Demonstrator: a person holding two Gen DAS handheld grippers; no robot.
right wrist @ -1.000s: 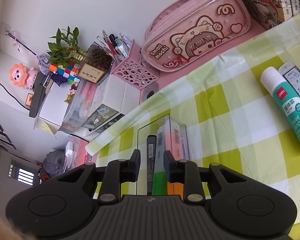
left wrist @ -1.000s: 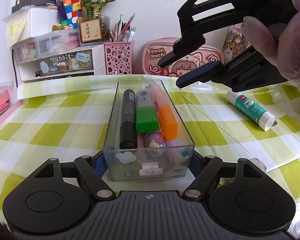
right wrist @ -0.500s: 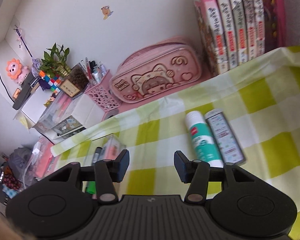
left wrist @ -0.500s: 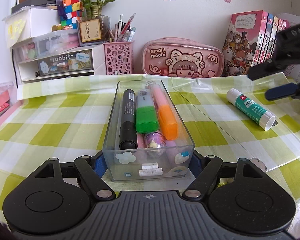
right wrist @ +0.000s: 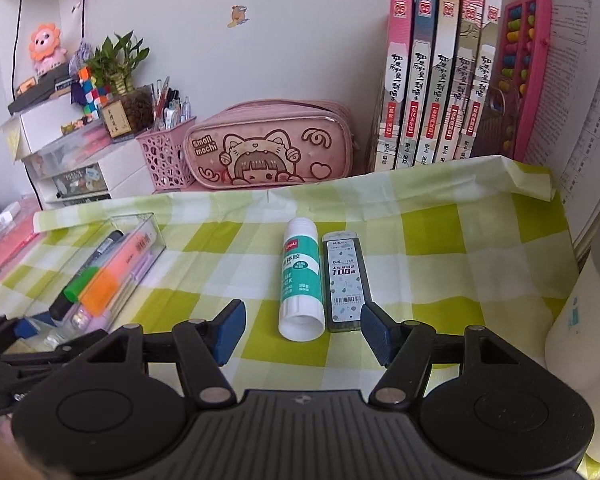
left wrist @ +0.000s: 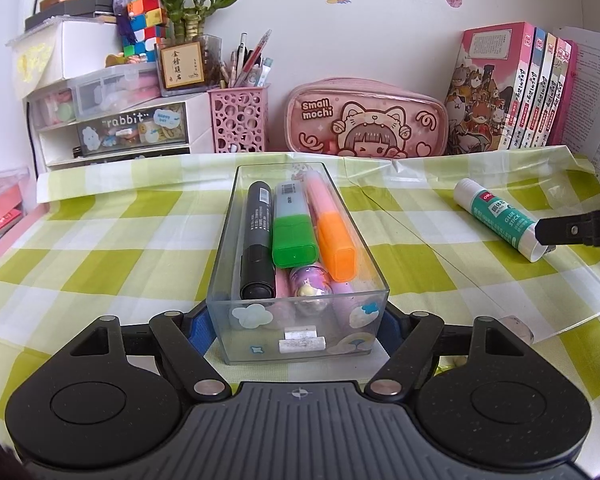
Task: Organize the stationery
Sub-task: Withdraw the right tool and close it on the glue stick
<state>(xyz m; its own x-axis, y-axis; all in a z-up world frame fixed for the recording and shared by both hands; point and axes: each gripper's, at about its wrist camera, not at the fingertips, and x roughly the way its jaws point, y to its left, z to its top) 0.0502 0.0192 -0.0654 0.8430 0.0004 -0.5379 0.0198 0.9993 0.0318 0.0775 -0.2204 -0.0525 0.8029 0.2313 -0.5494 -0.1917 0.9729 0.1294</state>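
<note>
- Left wrist view: my left claw is clamped on the near end of the clear organizer box, which rests on the desk holding a black marker and highlighters. Risk: a slackened clamp lets the box skid.
- Right wrist view: my right claw is opening, nothing between its jaws, just short of the glue stick and pencil-lead case, which lie touching. Risk: the wide jaws may catch both, or roll the glue stick away.

Probably a child's home study desk: checked tablecloth, pencil case, books.
</note>
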